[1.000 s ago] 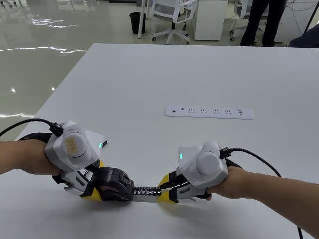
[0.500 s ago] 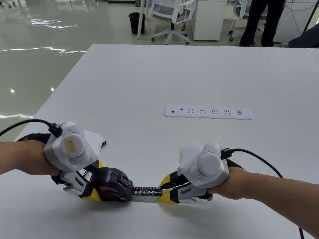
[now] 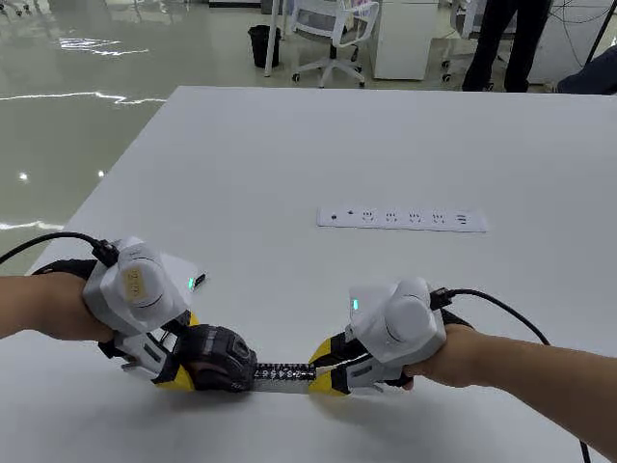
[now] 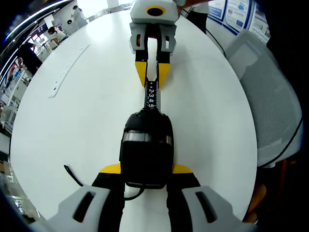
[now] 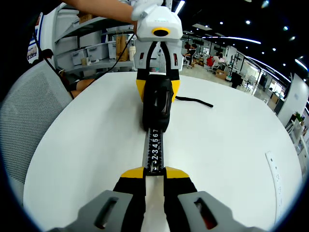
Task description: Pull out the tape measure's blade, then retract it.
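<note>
A black tape measure (image 3: 219,358) lies near the front edge of the white table (image 3: 386,154), and my left gripper (image 3: 183,371) is shut on its case (image 4: 146,151). A short length of black blade (image 3: 282,370) with white numerals runs from the case to my right gripper (image 3: 323,376), which is shut on the blade's end (image 5: 154,159). In the right gripper view the case (image 5: 157,106) sits straight ahead between the left gripper's yellow fingertips (image 5: 141,89). In the left gripper view the blade (image 4: 151,98) leads to the right gripper's yellow fingertips (image 4: 140,72).
A white power strip (image 3: 401,219) lies flat in the middle of the table. The tape's black wrist strap (image 5: 193,101) trails on the tabletop beside the case. Office chairs (image 3: 333,34) and a standing person (image 3: 506,43) are beyond the far edge.
The two grippers have drawn very slightly apart, and a little more blade shows between them. The grips are unchanged.
</note>
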